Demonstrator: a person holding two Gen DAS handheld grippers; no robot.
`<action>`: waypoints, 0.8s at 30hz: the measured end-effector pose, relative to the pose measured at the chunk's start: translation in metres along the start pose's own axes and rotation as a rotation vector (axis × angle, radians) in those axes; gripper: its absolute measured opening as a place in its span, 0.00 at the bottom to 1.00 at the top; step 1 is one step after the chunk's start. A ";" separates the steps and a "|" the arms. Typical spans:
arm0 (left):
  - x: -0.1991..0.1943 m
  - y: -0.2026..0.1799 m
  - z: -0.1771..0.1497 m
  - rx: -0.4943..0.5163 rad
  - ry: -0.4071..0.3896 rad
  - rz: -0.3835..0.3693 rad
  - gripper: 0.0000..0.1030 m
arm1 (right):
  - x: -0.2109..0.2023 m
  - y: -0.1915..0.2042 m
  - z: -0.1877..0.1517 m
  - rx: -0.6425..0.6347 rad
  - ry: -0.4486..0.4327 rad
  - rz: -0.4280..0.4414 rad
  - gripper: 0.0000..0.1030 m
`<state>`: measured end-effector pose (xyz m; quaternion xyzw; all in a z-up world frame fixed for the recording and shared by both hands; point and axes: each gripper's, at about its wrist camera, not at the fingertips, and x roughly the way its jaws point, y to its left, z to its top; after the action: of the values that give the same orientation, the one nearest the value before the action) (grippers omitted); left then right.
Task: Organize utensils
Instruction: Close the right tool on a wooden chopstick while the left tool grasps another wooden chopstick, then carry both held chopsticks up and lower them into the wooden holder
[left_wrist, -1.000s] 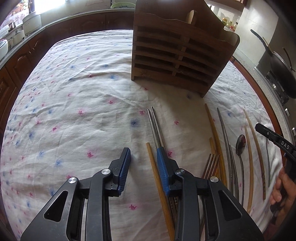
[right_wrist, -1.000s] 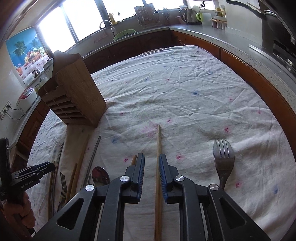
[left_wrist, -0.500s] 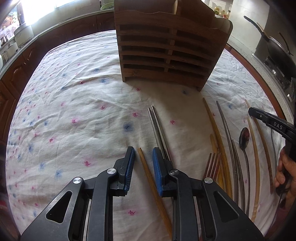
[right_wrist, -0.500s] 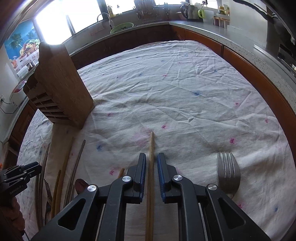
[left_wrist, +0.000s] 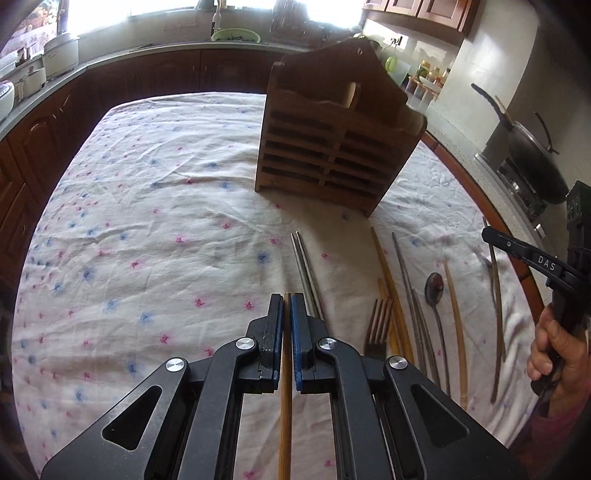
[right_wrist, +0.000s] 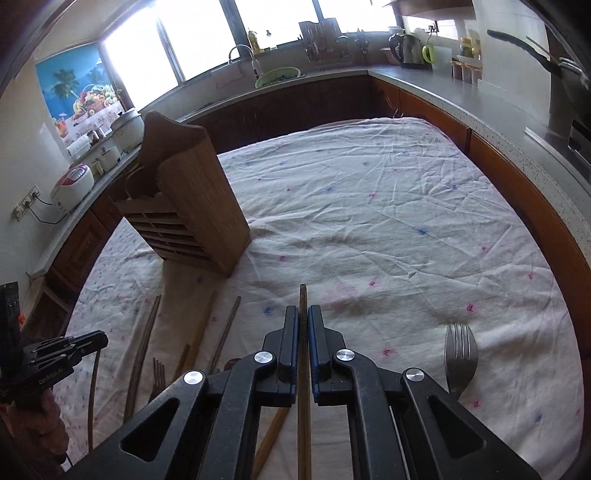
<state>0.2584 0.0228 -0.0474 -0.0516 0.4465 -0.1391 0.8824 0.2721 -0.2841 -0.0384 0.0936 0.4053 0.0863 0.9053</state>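
My left gripper (left_wrist: 287, 301) is shut on a wooden chopstick (left_wrist: 285, 406) that runs back between its jaws, lifted above the cloth. My right gripper (right_wrist: 303, 312) is shut on another wooden chopstick (right_wrist: 303, 413), also raised. A slatted wooden utensil holder (left_wrist: 332, 147) stands upright on the table beyond both; it also shows in the right wrist view (right_wrist: 192, 206). A pair of metal chopsticks (left_wrist: 304, 266) lies just ahead of the left gripper.
Several chopsticks, a wooden fork (left_wrist: 378, 325) and a spoon (left_wrist: 434, 288) lie in a row on the floral tablecloth (left_wrist: 147, 229). A metal fork (right_wrist: 460, 354) lies to the right of my right gripper. Kitchen counters ring the table; a wok (left_wrist: 535, 162) sits at right.
Both grippers closed onto their wooden chopsticks and lifted them off the cloth. Both views rose and now look more level at the holder.
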 end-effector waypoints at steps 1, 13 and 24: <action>-0.011 0.000 0.001 -0.007 -0.020 -0.015 0.03 | -0.010 0.007 0.001 -0.007 -0.016 0.009 0.05; -0.122 -0.010 0.008 -0.018 -0.261 -0.071 0.03 | -0.104 0.051 0.013 -0.085 -0.199 0.075 0.05; -0.166 0.005 0.021 -0.060 -0.404 -0.066 0.03 | -0.144 0.076 0.032 -0.120 -0.339 0.101 0.05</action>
<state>0.1827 0.0750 0.0918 -0.1194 0.2623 -0.1413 0.9471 0.1950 -0.2469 0.1040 0.0729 0.2358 0.1387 0.9591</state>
